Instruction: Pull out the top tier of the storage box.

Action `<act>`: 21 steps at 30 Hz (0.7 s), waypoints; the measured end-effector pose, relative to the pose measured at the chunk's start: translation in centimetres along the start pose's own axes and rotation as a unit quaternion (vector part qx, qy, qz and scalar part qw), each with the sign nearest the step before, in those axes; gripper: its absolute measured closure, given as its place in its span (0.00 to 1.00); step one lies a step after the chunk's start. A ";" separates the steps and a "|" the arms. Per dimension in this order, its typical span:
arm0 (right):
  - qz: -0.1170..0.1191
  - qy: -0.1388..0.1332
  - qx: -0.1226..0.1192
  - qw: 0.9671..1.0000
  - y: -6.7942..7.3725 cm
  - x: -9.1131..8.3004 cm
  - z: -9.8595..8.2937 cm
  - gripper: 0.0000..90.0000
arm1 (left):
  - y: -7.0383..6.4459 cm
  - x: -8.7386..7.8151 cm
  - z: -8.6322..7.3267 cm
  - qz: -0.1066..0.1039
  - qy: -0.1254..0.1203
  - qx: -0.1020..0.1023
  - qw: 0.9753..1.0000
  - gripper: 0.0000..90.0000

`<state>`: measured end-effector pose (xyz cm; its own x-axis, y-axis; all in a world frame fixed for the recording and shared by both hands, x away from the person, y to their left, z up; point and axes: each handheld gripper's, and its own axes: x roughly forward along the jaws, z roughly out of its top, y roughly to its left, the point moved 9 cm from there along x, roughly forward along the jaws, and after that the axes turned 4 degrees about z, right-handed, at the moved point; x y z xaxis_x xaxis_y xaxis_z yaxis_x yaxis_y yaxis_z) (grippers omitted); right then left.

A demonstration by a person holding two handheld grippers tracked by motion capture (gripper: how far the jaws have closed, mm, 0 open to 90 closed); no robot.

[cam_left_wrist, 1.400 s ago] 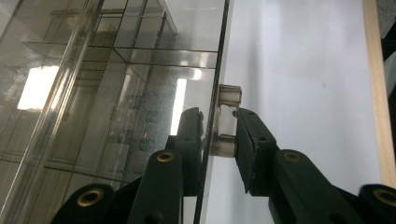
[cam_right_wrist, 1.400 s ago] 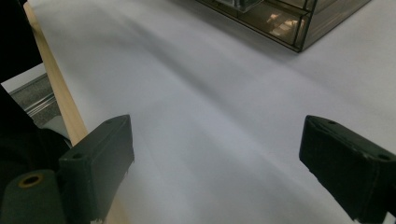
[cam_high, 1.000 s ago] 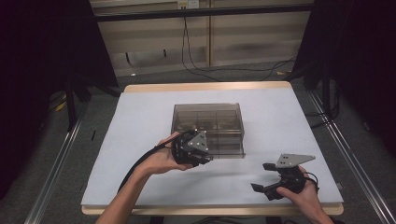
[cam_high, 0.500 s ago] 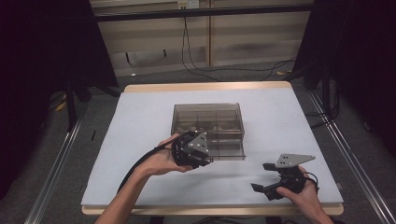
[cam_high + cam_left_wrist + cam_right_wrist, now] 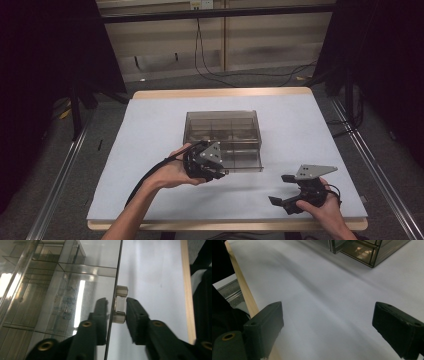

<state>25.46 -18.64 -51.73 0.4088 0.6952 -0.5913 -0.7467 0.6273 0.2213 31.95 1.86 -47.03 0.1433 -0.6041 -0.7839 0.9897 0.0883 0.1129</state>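
A smoky see-through drawer box (image 5: 222, 132) stands at the middle of the white-covered table (image 5: 150, 130). My left gripper (image 5: 220, 171) is at the box's front left, held in a hand. In the left gripper view its jaws (image 5: 113, 313) are shut on the clear handle (image 5: 120, 305) of a drawer front (image 5: 82, 290), one jaw on each side of the thin panel. My right gripper (image 5: 280, 189) rests low near the table's front right, open with nothing between its fingers (image 5: 327, 325). The box's corner (image 5: 362, 250) lies beyond it.
The table's wooden front edge (image 5: 242, 282) runs close beside the right gripper. A black cable (image 5: 150, 177) trails from the left gripper along the forearm. Metal rails (image 5: 370, 165) flank the table. Open white surface lies left and right of the box.
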 end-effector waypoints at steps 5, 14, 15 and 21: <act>0.000 0.000 0.000 1.000 0.0 0.0 0.0 0.11 | 1.0 -1.5 -0.1 0.030 -0.036 -0.029 0.998 0.62; -0.001 0.000 0.001 1.000 0.0 0.0 0.0 0.11 | 1.8 -3.4 -2.0 0.067 -0.074 -0.077 0.992 0.41; 0.000 -0.001 0.001 1.000 0.0 0.0 0.0 0.11 | 1.9 -3.5 -2.3 0.073 -0.074 -0.080 0.991 0.36; -0.001 0.000 0.001 1.000 0.0 0.1 0.0 0.11 | 2.3 -4.7 -4.0 0.122 -0.087 -0.119 0.982 0.21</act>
<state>25.54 -18.61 -51.76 0.4106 0.6937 -0.5918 -0.7444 0.6298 0.2218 33.55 8.12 -45.53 0.3950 -0.6659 -0.6328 0.9005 0.4169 0.1234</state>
